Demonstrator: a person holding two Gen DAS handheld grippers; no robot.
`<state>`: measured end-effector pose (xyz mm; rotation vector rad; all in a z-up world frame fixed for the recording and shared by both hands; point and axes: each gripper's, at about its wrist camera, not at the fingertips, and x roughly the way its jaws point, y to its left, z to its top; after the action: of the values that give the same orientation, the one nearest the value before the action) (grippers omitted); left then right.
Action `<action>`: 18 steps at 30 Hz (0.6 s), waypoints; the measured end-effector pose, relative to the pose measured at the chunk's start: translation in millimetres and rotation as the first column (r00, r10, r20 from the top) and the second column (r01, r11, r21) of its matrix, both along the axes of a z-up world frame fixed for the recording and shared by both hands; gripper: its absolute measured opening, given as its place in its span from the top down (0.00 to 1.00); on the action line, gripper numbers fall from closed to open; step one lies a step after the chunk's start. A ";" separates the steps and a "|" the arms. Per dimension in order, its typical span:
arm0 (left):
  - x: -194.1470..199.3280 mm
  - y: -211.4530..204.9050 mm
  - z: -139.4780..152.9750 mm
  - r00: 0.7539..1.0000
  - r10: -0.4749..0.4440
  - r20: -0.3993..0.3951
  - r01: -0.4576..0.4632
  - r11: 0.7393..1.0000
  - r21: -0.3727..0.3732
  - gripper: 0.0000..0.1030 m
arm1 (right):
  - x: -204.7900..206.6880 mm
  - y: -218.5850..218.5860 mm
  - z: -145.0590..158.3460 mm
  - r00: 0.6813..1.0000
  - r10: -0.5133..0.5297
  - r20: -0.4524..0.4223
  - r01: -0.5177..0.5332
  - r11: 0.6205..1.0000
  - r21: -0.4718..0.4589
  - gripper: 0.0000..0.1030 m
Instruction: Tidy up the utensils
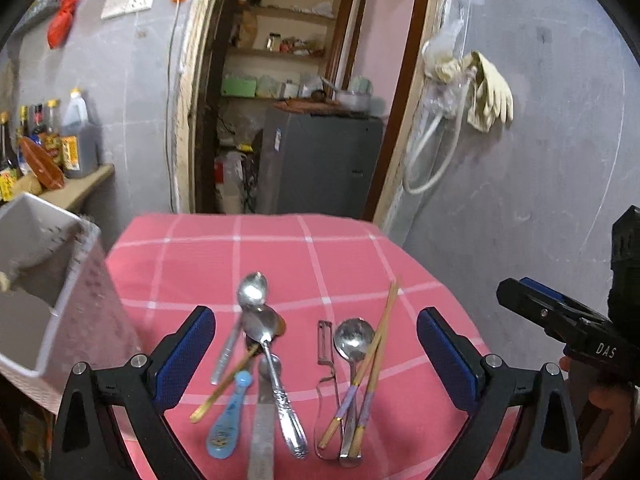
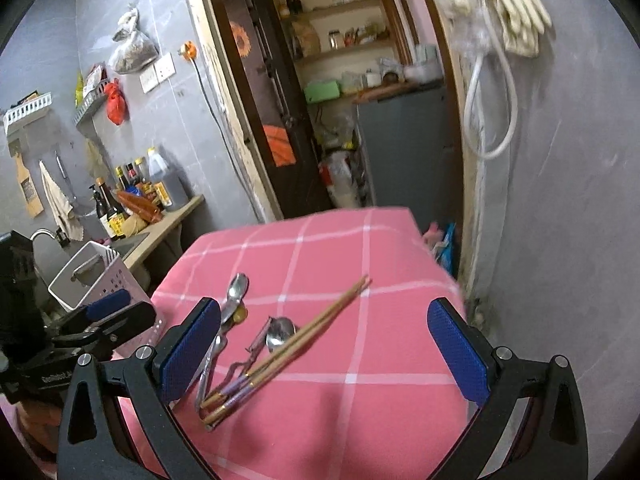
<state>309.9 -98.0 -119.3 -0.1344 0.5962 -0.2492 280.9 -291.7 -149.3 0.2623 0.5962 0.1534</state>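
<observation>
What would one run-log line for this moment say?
left claw: open | right claw: open | utensils: loose on cloth | holder: table's left edge

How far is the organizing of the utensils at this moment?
Nothing looks done yet. The spoons, the chopsticks, the peeler and the blue spoon all lie on the pink cloth. The left hand-held gripper and the right hand-held gripper are open and hold nothing. The white holder shows no utensil inside.

You held the left hand-held gripper (image 1: 316, 354) with its blue pads spread wide and nothing between them. Your right hand-held gripper (image 2: 324, 350) was likewise wide apart and empty, level beside the left one.
</observation>
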 end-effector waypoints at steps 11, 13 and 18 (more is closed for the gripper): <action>38.5 2.6 -55.7 0.983 0.041 -0.181 -0.052 0.997 -0.059 0.36 | 38.5 3.1 -60.2 0.988 0.090 -0.123 -0.081 0.994 0.071 0.38; 43.6 4.4 -65.3 0.978 0.046 -0.205 -0.061 0.996 -0.066 0.41 | 44.6 5.0 -69.6 0.985 0.102 -0.139 -0.090 0.992 0.090 0.44; 59.2 8.7 -80.4 0.963 0.070 -0.262 -0.100 0.990 -0.101 0.53 | 62.9 8.4 -88.2 0.973 0.130 -0.189 -0.104 0.984 0.143 0.54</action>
<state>369.1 -89.3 -199.8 -0.3050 0.8334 -0.1828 343.8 -283.2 -237.5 0.3738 0.8017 0.2838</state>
